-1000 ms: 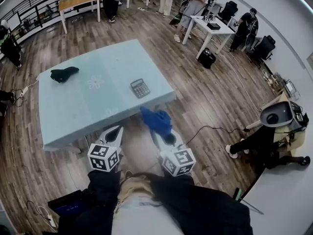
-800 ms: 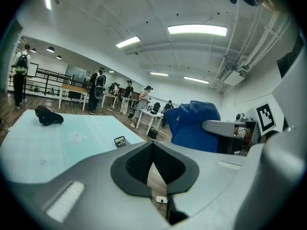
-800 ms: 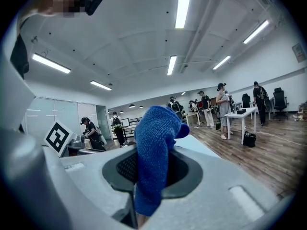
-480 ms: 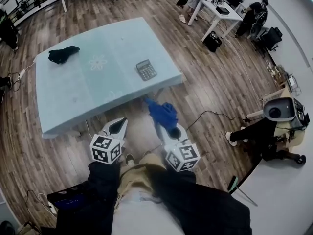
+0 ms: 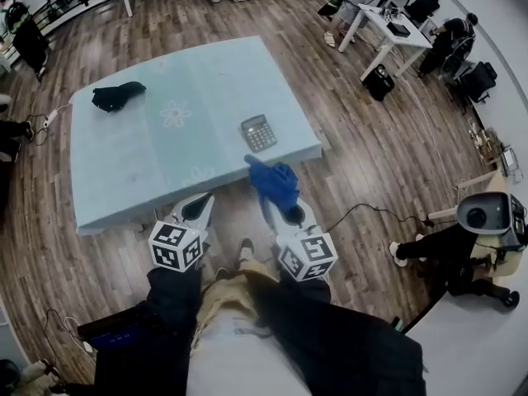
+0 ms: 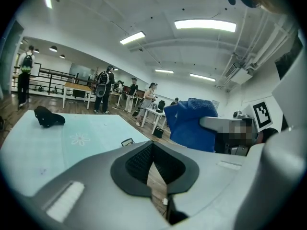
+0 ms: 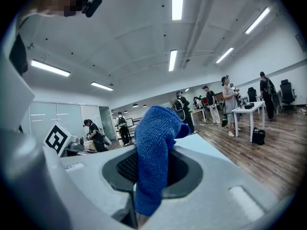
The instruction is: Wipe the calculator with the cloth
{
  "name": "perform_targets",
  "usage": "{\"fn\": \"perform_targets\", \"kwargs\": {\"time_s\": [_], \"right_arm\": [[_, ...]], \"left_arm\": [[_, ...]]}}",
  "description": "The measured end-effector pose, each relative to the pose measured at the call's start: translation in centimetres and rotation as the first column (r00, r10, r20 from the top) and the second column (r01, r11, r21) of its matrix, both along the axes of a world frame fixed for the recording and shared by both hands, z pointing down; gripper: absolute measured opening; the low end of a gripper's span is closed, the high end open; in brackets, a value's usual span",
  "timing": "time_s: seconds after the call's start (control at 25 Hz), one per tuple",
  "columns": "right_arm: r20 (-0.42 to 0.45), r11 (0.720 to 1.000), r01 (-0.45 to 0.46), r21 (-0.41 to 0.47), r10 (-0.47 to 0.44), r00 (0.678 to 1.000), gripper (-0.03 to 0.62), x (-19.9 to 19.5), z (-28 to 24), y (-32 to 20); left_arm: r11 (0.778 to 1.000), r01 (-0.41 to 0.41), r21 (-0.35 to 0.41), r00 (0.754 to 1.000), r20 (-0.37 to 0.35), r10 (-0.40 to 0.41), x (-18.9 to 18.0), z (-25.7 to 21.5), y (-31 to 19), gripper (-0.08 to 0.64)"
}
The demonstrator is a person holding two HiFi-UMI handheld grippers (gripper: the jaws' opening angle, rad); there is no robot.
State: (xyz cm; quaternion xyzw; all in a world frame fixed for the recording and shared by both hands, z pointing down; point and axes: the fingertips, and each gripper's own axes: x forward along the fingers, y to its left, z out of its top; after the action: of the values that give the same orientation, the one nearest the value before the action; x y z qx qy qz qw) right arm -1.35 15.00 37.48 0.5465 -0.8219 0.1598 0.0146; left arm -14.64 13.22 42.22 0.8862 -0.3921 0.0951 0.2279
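The right gripper (image 7: 149, 178), jaws clamped on the blue terry cloth (image 7: 154, 138), should carry it far to the grey pocket calculator (image 5: 258, 132) on the pale-blue table (image 5: 124, 167) and press lightly. The left gripper (image 6: 153, 163) is closed and empty.

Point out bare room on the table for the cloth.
The table is bare at its near left and across the middle, between the black bundle and the calculator. Tight only by the calculator, near the right edge.

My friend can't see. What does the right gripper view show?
A blue cloth is pinched in the right gripper and sticks up from it. Behind are ceiling lights, people and tables in a big room.
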Motion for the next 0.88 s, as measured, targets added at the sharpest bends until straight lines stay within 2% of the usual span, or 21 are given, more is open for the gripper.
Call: {"fn": "perform_targets", "kwargs": {"time_s": [0.16, 0.6, 0.88], "right_arm": [[0.013, 1.0, 0.022, 0.021, -0.022, 1.0, 0.089, 1.4, -0.7, -3.5], [0.065, 0.999, 0.034, 0.018, -0.035, 0.997, 0.091, 7.7, -0.2, -8.5], [0.106, 0.999, 0.03, -0.013, -0.028, 0.994, 0.091, 9.7, 1.3, -10.2]], "left_arm": [[0.999, 0.022, 0.029, 1.0, -0.001, -0.022, 1.6, -1.4, -3.4, -0.003], [0.998, 0.061, 0.032, 0.998, 0.021, -0.062, 7.3, -1.7, -9.1, -0.003], [0.998, 0.061, -0.017, 0.998, 0.033, -0.06, 9.5, -0.2, -10.9, -0.003]]}}
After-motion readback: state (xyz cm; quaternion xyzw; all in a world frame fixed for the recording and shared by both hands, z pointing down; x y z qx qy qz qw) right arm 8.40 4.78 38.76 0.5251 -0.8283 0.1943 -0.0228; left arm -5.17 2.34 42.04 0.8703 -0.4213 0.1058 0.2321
